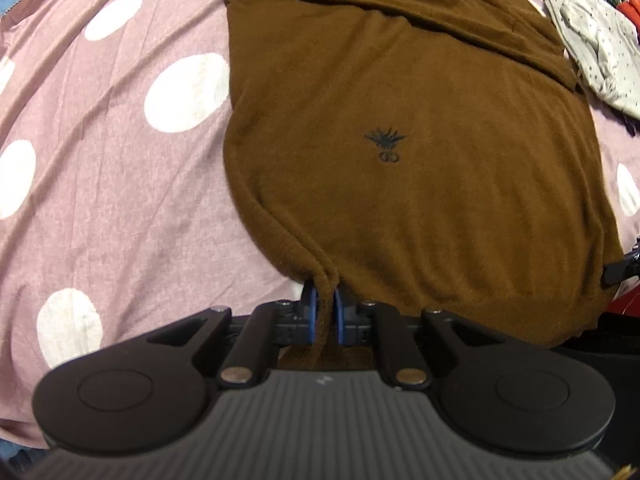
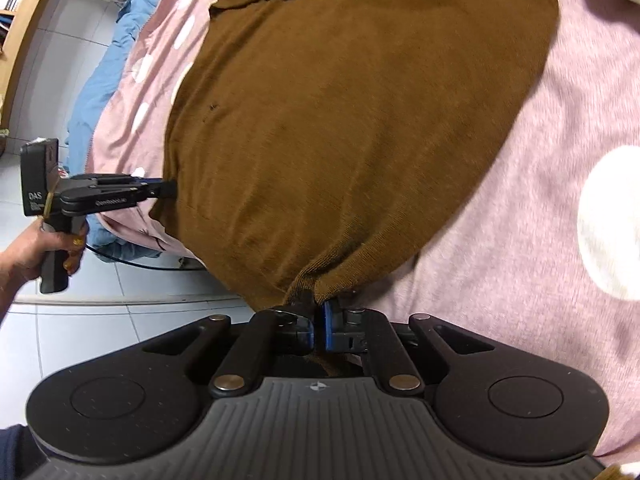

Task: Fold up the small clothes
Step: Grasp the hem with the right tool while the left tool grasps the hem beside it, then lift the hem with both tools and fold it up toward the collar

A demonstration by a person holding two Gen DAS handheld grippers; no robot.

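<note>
Both black two-finger grippers pinched the hem of one brown knit sweater [image 1: 400, 128].

Spread on a pink bedsheet with white dots [image 1: 112, 160], the sweater lay flat; the left gripper [image 1: 325, 312] clamped its left hem corner, the right gripper [image 2: 319, 322] its right; a pale speckled garment [image 1: 592, 52] lay beside the sweater.

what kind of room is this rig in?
Likely a home bedroom: the brown sweater lies on a bed with a pink polka-dot sheet, a blue quilt at its edge, tiled floor beside it.
</note>
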